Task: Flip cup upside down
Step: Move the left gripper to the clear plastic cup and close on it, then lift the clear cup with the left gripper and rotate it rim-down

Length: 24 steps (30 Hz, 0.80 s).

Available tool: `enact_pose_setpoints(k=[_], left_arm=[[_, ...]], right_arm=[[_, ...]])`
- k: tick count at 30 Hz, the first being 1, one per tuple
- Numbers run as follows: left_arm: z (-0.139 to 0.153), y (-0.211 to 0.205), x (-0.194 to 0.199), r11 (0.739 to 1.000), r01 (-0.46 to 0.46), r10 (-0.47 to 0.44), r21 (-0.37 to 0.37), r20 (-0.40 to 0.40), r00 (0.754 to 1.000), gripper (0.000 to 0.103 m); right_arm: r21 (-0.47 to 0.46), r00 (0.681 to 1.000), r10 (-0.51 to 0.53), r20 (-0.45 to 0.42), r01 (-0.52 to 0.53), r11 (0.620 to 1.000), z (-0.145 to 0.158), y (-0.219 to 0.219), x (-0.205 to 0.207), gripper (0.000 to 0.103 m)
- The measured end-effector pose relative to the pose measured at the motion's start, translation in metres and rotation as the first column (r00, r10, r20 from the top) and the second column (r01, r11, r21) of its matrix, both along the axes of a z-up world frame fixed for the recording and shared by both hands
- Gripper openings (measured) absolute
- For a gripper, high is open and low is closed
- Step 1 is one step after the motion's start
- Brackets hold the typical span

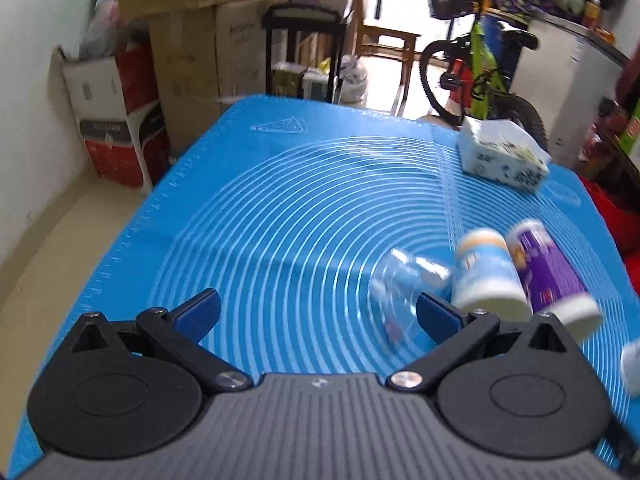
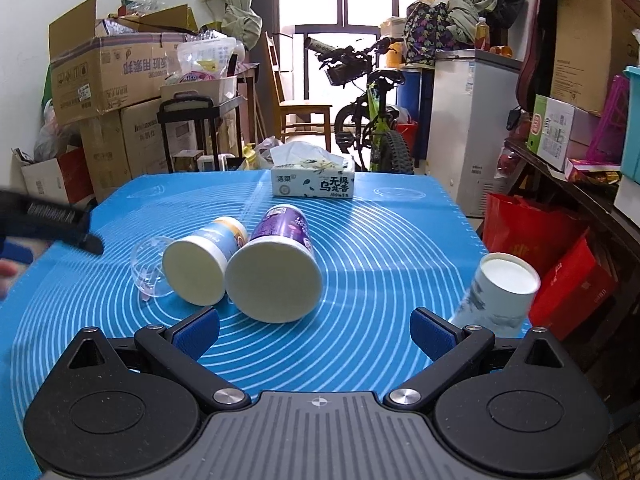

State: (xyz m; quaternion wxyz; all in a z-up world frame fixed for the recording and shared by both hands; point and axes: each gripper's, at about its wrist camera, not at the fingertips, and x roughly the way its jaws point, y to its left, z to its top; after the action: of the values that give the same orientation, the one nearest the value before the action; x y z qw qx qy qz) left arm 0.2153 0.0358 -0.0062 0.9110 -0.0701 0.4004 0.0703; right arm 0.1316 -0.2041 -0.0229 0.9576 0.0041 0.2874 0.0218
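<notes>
Cups lie on the blue mat [image 2: 360, 248]: a clear cup [image 2: 150, 270], a light-blue cup [image 2: 204, 260] and a purple cup [image 2: 276, 264] touching on their sides at eleven o'clock; left gripper [image 1: 316, 312] and right gripper [image 2: 314, 330] gape wide, empty; a white cup [image 2: 500, 296] stands inverted at two o'clock.

Blue mat [image 2: 360, 240]: looked like smooth, slightly glossy silicone or plastic, printed with white rings. Clear cup [image 2: 150, 268]: transparent glossy plastic. Light-blue cup [image 2: 204, 256], purple cup [image 2: 276, 264] and white cup [image 2: 500, 292]: looked like paper, printed walls with a mild sheen, bases matt off-white. Tissue pack [image 2: 312, 182]: glossy plastic film wrap, soft paper tissue at top. Right gripper [image 2: 315, 332]: matt black plastic arms, blue finger pads, ribbed grey body, shiny metal pivots. Left gripper [image 1: 318, 312]: same finish.
</notes>
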Motion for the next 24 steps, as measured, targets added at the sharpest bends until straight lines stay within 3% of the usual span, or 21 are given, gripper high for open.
enact_pose_setpoints(k=[10, 16, 24], left_arm=[[-0.019, -0.002, 0.054, 0.976, -0.101, 0.082, -0.191, -0.102, 0.991, 0.102], [-0.033, -0.001, 0.066, 0.935, -0.177, 0.126, -0.307, -0.179, 0.976, 0.102], [-0.036, 0.001, 0.068, 0.901, -0.197, 0.125, -0.387, -0.202, 0.971, 0.078]], right_arm=[[-0.018, 1.000, -0.017, -0.015, 0.016, 1.000, -0.020, -0.003, 0.031, 0.103], [-0.013, 1.000, -0.020, -0.015, 0.020, 1.000, -0.027, -0.005, 0.037, 0.103], [-0.014, 1.000, -0.020, -0.021, 0.019, 1.000, -0.030, -0.005, 0.041, 0.103]])
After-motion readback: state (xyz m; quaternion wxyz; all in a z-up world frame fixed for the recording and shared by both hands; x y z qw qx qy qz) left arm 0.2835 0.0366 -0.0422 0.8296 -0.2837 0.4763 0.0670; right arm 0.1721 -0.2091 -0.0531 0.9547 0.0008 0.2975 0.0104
